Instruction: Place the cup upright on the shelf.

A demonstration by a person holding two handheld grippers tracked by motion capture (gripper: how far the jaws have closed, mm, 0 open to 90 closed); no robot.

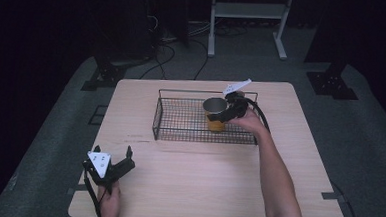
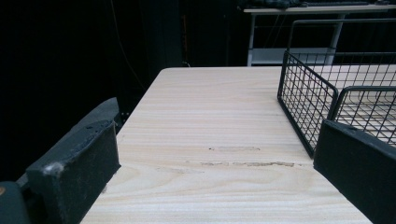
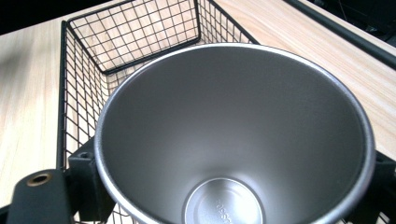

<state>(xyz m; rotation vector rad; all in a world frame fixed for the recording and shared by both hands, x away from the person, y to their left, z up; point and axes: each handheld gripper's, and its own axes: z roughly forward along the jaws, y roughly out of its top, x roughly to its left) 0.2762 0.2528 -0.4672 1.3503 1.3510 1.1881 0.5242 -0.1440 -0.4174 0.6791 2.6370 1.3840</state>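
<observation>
While the left tongs (image 1: pixel 112 157) rest released at about seven o'clock on the pale wooden surface (image 1: pixel 202 179), jaws spread wide with nothing between them, the right tongs (image 1: pixel 229 109) are clenched on a yellow-sided metal cup with a bare steel interior (image 1: pixel 214 114). The cup stands upright inside the black wire-mesh rectangular basket (image 1: pixel 180 119), toward its right half, at roughly one o'clock from the middle of the surface. The person's right forearm (image 1: pixel 277 178) reaches in from five o'clock to the basket's right end, the hand wrapped around the tongs there.

In the right gripper view, the cup's open mouth (image 3: pixel 233 135) looks straight up at the camera, its round base visible deep inside, with a black jaw pressed against each side of the rim and the basket's mesh wall (image 3: pixel 74 107) running behind it. In the left gripper view, the near corner of the basket (image 2: pixel 303 98) sits at two o'clock beyond the spread jaws, well apart from them, above scuff marks (image 2: pixel 247 163) on the wood.
</observation>
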